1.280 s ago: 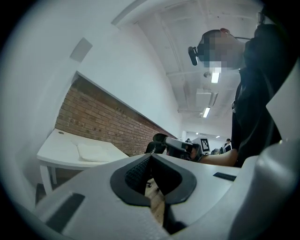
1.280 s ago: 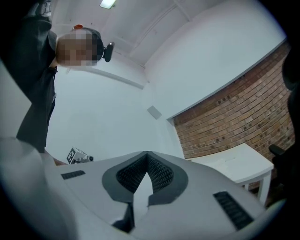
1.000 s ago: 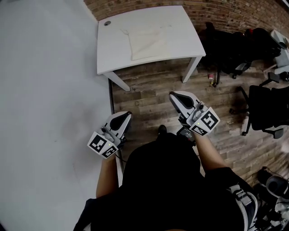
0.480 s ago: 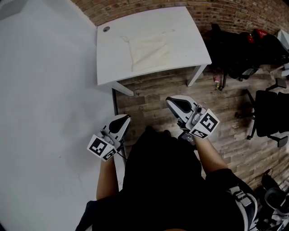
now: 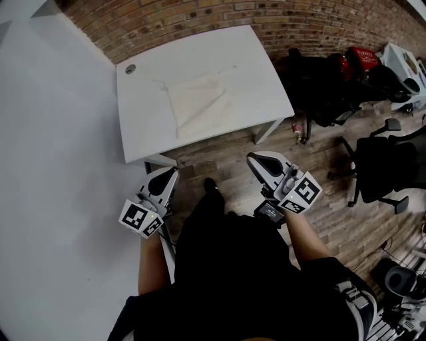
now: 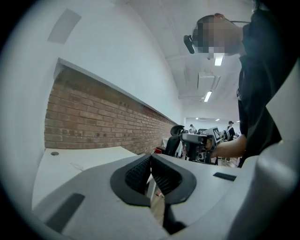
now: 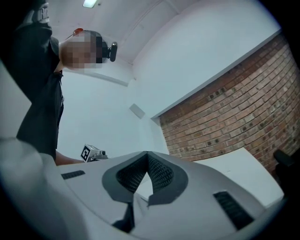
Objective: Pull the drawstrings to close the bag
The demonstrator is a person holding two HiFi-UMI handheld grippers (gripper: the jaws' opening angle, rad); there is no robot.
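A cream drawstring bag (image 5: 197,100) lies flat on the white table (image 5: 259,86), its thin cords trailing off its left corner and upper right. My left gripper (image 5: 168,175) is shut and empty, held over the floor just short of the table's front edge. My right gripper (image 5: 257,159) is likewise shut with nothing in it, below the table's front right leg. In the left gripper view the ribbed pads (image 6: 140,172) meet, with the table top (image 6: 70,164) beyond. The right gripper view shows its pads (image 7: 159,173) closed against the brick wall.
A brick wall (image 5: 200,20) runs behind the table, and a white wall (image 5: 53,166) on the left. Black office chairs (image 5: 383,160) and dark bags (image 5: 326,80) stand at the right on the wood floor (image 5: 226,143). A round cable hole (image 5: 130,68) marks the table's back left corner.
Both grippers have moved forward toward the table, which now lies nearer and larger in the head view. Both stay shut and empty.
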